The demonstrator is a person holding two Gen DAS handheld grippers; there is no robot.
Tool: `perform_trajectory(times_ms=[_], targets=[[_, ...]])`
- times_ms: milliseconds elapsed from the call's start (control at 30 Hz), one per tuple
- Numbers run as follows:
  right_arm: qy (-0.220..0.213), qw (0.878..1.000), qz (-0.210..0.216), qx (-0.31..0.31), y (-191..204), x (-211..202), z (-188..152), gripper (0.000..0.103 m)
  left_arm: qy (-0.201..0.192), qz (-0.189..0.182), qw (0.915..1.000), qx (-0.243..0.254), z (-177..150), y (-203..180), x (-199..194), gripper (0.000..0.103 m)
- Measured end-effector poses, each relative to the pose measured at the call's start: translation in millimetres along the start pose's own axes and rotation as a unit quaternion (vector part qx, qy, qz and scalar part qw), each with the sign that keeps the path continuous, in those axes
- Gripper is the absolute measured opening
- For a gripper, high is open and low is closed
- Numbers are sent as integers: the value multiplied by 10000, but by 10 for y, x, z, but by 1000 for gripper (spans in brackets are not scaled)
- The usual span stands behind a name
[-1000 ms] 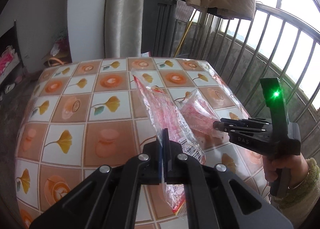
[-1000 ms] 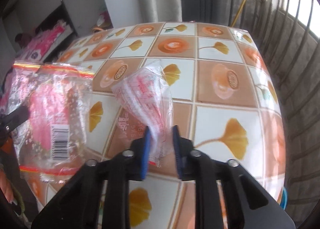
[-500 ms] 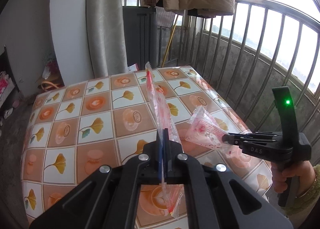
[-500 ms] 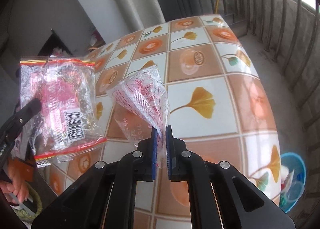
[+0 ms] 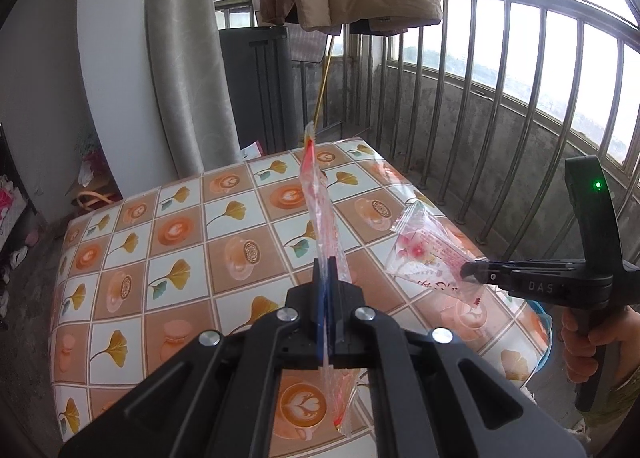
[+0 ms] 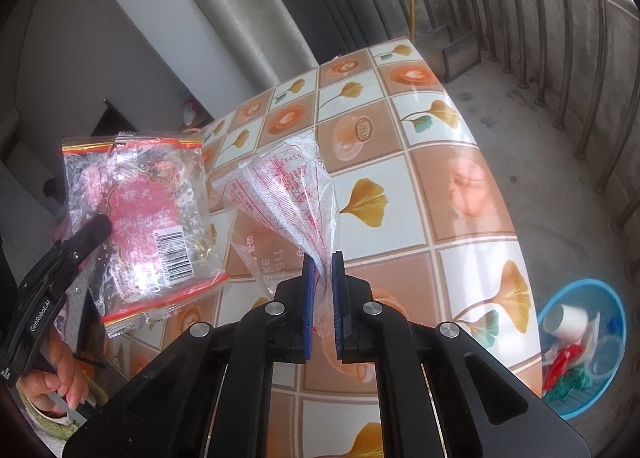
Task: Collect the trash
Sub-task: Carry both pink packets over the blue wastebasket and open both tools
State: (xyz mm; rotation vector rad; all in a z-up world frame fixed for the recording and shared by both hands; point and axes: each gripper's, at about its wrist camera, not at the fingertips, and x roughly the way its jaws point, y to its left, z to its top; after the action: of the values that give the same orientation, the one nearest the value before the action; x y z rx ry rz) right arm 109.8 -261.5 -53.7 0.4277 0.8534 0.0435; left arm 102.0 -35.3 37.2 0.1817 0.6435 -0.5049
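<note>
Left gripper (image 5: 327,278) pinches the red-edged snack wrapper (image 6: 140,214); right gripper (image 6: 321,290) barely nips the clear printed bag (image 6: 288,186). Thin film could slip before the blue basket (image 6: 618,322) at 4 o'clock.

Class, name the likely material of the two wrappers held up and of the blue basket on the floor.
Barcode wrapper: thin clear plastic film, glossy, crinkled. Small wrapper: same clear film, red print showing through. Blue basket: probably moulded plastic, with an even, smooth rim.
</note>
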Motion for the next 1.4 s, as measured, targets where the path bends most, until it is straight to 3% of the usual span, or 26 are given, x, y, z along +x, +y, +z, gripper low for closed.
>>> perform_trajectory(times_ms=[667,800,900,1033,1133,1300,1400], targets=[[-507,9966,238,608,-513,-608,-55,7,-174,-214,9980,570,204,-615,-53,0],[-781,9931,129,869,-758,-891,-118,7,-263,-382,9961,752,285,-822,-68,0],[-1104,9863,-90,1226,-1048,-1189,-207,7,-355,-730,9931,843,388,-1029,-85,0],[-1669,9600,-523,2186,-1682,-1717,-540,8,-404,-1354,9855,940,553,-1341,-46,0],[-1816,9385,-786,2828,-2074,-1916,-878,9,-185,-1880,9756,1120,663,-1718,116,0],[-1583,9013,-981,3911,-2620,-1899,-1569,11,761,-2613,9518,1414,630,-2489,655,0],[-1348,8753,-978,4540,-2897,-1738,-1930,14,1427,-2795,9365,1567,459,-2970,1042,1]])
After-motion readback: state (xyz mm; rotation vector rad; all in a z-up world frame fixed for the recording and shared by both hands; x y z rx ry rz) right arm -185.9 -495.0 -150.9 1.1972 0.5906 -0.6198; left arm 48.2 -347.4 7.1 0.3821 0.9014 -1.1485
